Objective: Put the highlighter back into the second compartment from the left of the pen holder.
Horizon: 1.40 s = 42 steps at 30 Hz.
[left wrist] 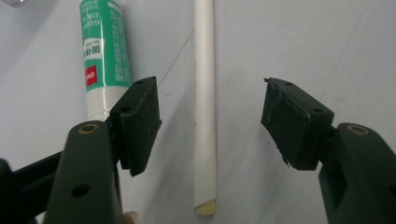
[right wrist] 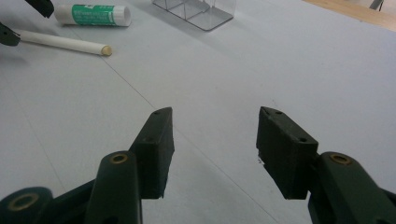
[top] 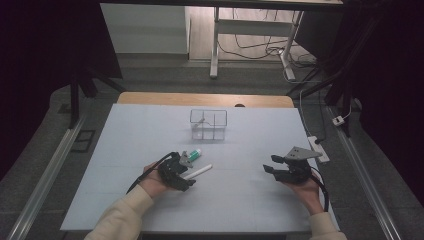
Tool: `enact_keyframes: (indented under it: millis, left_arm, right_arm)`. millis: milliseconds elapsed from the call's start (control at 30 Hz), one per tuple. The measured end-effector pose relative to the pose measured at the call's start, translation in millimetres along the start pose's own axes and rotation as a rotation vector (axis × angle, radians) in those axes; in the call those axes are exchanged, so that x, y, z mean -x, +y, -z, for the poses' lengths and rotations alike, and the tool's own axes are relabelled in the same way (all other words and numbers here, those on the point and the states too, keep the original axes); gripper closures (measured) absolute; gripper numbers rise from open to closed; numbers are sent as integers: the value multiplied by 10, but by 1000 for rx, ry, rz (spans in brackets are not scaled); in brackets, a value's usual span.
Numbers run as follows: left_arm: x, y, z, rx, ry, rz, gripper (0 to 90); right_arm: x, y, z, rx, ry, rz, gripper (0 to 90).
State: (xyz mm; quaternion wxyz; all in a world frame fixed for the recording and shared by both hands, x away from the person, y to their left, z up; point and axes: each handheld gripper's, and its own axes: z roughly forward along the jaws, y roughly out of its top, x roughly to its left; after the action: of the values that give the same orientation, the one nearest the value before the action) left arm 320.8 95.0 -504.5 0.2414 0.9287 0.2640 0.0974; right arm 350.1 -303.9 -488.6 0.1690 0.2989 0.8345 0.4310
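Now, white stick (left wrist: 204, 107) lying flat on the mat (top: 150, 130), between the spread jaws of the left gripper (left wrist: 210, 123), pads clear of it on both sides, nothing gripped yet. Glue stick (left wrist: 103, 51) just beside the white stick, parallel, outside the left jaw. Seen from above: left gripper (top: 181, 171) low over the white stick (top: 198, 172), glue stick (top: 194, 154) just beyond it. Clear box (top: 208, 124) well beyond the white stick, toward the far edge, divided into compartments, looking empty. Right gripper (top: 274, 166) well apart from the white stick, off to the right, jaws wide, holding nothing, bare mat ahead of it (right wrist: 212, 140).

Progress, as a guess: barely begun. Lined up for a pick, no squeeze made, both sticks still out on the mat. Left to do, probably: close, lift, carry to the clear box, then the glue stick.

Count: one white stick, one glue stick, one clear box, two grippers.
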Motion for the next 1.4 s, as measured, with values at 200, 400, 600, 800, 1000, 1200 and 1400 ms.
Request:
enact_keyframes:
  millis: [200, 400, 600, 800, 1000, 1200, 1400]
  left_arm:
    - [-69, -57, 3, -43, -29, 9, 427]
    - [-88, -68, -27, -100, -58, -13, 540]
    - [-92, -51, -58, -126, -83, -29, 651]
    - [-80, 21, -72, -169, -85, -37, 703]
    - [-38, 59, -78, -189, -76, -62, 787]
    - [-20, 57, -74, -187, -66, -74, 792]
    - [-56, 25, -62, -162, -87, -66, 793]
  right_arm:
    - [7, -4, 4, 1, -1, -5, 456]
    - [24, 5, 37, 21, -6, -18, 455]
    - [31, 7, 45, 22, -4, -21, 455]
    - [19, 12, 28, 15, 2, -17, 455]
    - [6, 17, 18, 16, 4, -16, 455]
    - [11, 19, 36, 13, 1, -15, 455]
    - [20, 19, 46, 21, 1, -16, 455]
